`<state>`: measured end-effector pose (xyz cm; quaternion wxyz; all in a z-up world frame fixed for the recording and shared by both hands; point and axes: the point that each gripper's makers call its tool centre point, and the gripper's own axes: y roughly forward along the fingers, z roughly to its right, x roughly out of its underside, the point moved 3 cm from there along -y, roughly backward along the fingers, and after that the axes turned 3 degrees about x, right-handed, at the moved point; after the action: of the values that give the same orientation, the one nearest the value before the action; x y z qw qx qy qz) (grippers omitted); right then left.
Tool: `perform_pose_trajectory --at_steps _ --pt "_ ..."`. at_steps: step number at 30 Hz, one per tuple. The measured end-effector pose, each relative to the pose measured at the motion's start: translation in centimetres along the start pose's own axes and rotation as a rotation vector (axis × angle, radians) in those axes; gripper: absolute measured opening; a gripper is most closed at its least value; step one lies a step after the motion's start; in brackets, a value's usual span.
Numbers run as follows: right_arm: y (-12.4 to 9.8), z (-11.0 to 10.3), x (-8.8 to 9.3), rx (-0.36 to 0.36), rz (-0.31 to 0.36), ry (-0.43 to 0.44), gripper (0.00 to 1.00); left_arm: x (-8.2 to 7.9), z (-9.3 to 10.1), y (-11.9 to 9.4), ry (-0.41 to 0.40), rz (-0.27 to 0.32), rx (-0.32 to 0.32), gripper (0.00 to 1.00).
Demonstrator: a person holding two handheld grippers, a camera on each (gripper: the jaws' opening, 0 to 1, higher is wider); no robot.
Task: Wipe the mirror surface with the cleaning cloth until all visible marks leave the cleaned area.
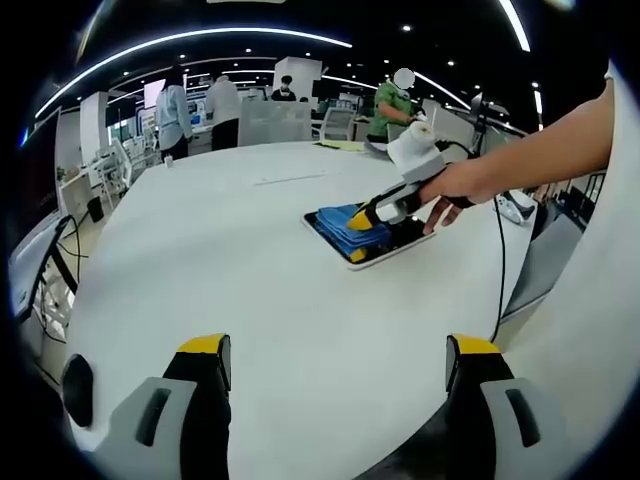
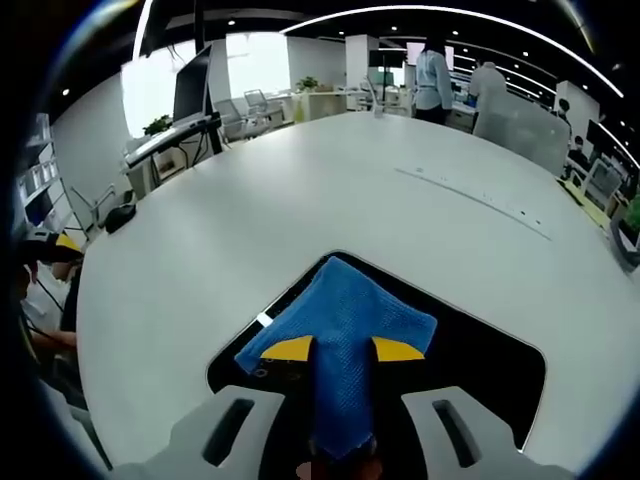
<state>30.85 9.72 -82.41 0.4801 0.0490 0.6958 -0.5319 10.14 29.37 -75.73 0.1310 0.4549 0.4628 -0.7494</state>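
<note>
Right gripper (image 2: pixel 343 349) clenched on blue cloth (image 2: pixel 340 315) atop mirror (image 2: pixel 490 365), left gripper (image 1: pixel 338 360) released, well apart.

The cloth (image 2: pixel 340 330) pinched in my right gripper (image 2: pixel 343 349) is plain bright blue, no pattern. The mirror (image 2: pixel 480 365) under it looks black with a thin pale edge. Both my grippers have yellow tips on grey bodies, same on my left gripper (image 1: pixel 338 360). The table (image 1: pixel 260 270) is plain white.
</note>
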Motion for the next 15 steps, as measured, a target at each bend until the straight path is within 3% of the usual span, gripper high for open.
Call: perform_pose_trajectory --at_steps 15 --pt "-0.43 1.08 0.52 0.010 0.004 0.010 0.17 -0.15 0.21 0.40 0.006 -0.005 0.008 0.89"
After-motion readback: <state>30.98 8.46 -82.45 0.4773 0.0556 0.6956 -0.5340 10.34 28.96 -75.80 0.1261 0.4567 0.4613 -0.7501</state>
